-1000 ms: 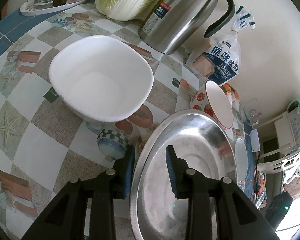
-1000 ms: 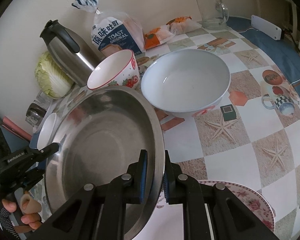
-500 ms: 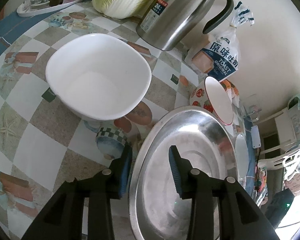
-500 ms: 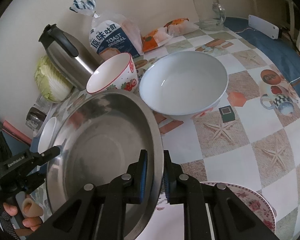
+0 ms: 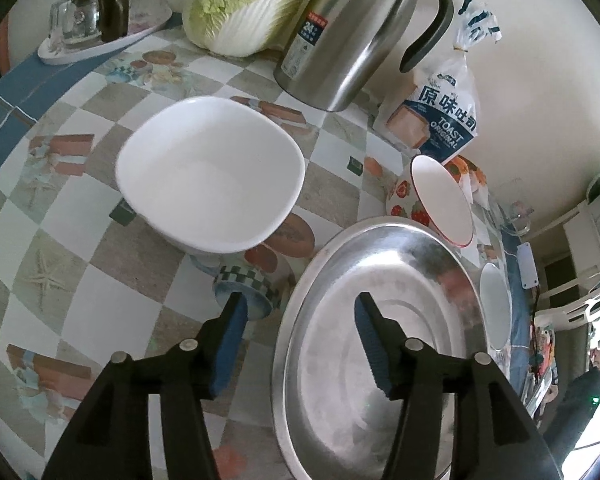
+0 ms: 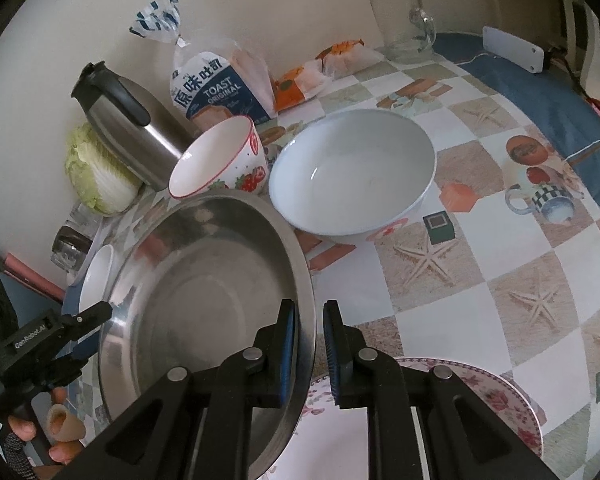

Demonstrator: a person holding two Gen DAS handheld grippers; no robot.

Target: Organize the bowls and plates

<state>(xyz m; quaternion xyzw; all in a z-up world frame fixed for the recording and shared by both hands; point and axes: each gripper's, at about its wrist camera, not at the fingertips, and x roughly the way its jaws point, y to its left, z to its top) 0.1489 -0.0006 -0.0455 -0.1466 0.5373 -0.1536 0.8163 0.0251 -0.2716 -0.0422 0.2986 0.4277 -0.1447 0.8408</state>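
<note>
A large steel basin [image 5: 380, 340] [image 6: 204, 292] lies on the checked table. My left gripper [image 5: 298, 332] is wide open, its fingers straddling the basin's left rim without touching it. My right gripper [image 6: 310, 344] has its jaws slightly apart around the basin's right rim; contact cannot be told. A white square bowl [image 5: 210, 176] sits to the left of the basin. A strawberry-patterned bowl [image 6: 220, 160] and a pale round bowl [image 6: 352, 172] stand behind it. A floral plate [image 6: 496, 400] lies under my right gripper.
A steel thermos jug [image 5: 356, 32], a cabbage [image 5: 248, 4], a toast bag [image 6: 212, 84] and a glass mug [image 6: 404, 28] stand along the wall. A tray of glasses [image 5: 96, 20] is at the far left. A snack packet [image 6: 300, 80] lies near the toast.
My left gripper has opened wide and let go of the basin's left rim. My right gripper's jaws have parted a little around the right rim.
</note>
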